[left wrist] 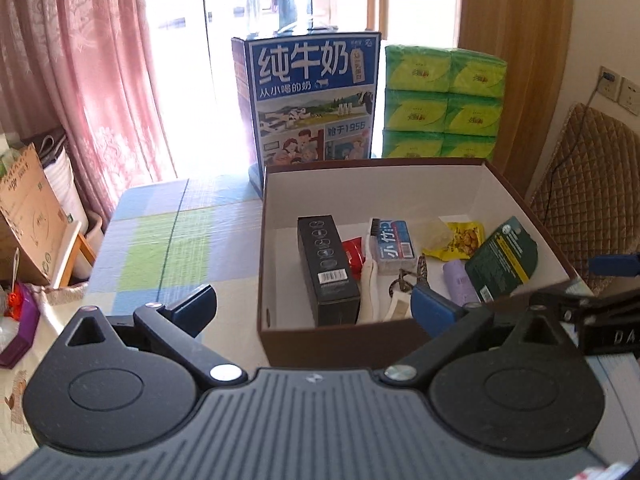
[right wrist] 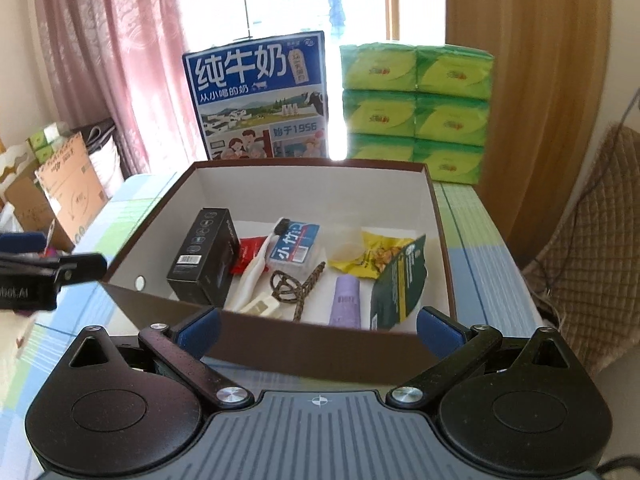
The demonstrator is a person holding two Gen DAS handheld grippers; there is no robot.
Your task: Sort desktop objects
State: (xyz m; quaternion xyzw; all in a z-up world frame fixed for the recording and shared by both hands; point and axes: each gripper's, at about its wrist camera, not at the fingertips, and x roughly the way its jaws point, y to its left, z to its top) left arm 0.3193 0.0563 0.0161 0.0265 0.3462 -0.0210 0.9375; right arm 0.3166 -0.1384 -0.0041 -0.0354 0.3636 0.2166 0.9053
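Note:
A brown cardboard box (left wrist: 344,336) (right wrist: 320,346) with a white inside stands on the table. In it lie a black carton (left wrist: 326,264) (right wrist: 204,256), a red packet (right wrist: 250,254), a white toothbrush (right wrist: 256,268), a blue-and-white pack (left wrist: 394,242) (right wrist: 294,248), a yellow snack bag (left wrist: 460,242) (right wrist: 372,256), a dark green pouch (left wrist: 502,260) (right wrist: 396,284), a lilac tube (right wrist: 346,300) and a braided cord (right wrist: 294,288). My left gripper (left wrist: 314,312) is open in front of the box's near left corner. My right gripper (right wrist: 318,328) is open, straddling the near wall. Both hold nothing.
A blue milk carton case (left wrist: 316,98) (right wrist: 260,96) and stacked green tissue packs (left wrist: 442,102) (right wrist: 416,110) stand behind the box. The checked tablecloth (left wrist: 160,248) spreads left. Cardboard boxes (left wrist: 28,216) and pink curtains (left wrist: 80,60) lie left; a quilted chair (right wrist: 592,232) stands right.

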